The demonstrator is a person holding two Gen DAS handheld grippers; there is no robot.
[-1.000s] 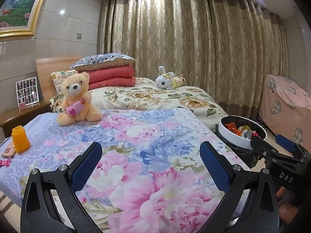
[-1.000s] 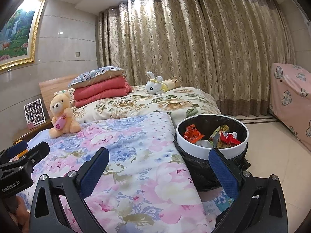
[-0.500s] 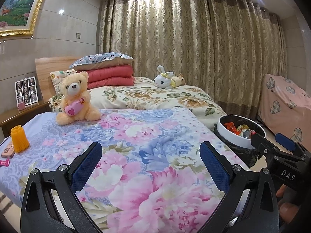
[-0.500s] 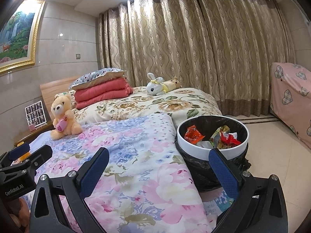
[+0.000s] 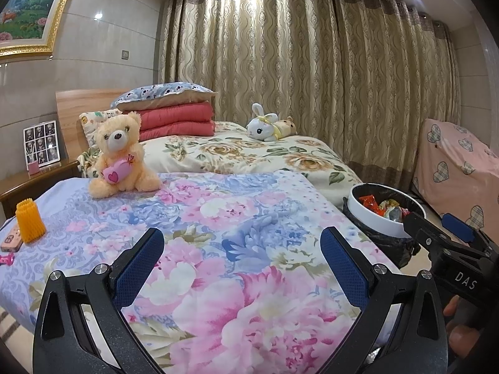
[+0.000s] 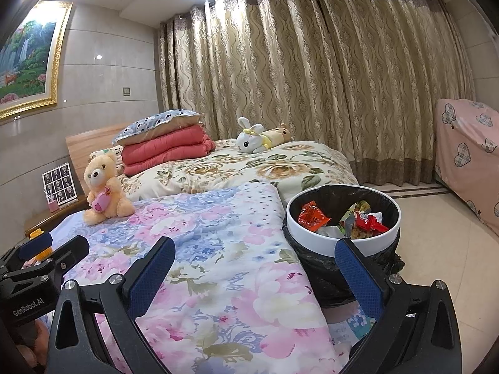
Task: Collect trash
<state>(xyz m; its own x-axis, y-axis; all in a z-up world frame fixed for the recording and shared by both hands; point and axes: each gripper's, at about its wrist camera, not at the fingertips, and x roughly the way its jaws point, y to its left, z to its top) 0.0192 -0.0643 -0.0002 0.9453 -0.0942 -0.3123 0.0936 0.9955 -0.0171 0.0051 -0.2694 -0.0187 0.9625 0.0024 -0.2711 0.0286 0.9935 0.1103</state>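
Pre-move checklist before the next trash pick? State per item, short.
1. Left tool open and empty: ok, jaws wide, nothing between them.
2. Right tool open and empty: ok.
3. Trash bin reachable, liner in place: ok, it stands on the floor beside the bed with wrappers already inside.
4. Trash left on the floral bedspread: cannot tell; only the teddy bear, an orange ridged object and small items at the left edge show.
5. Is the orange ridged object trash: cannot tell.
6. Tools apart from each other: ok, each sits at the edge of the other's view.
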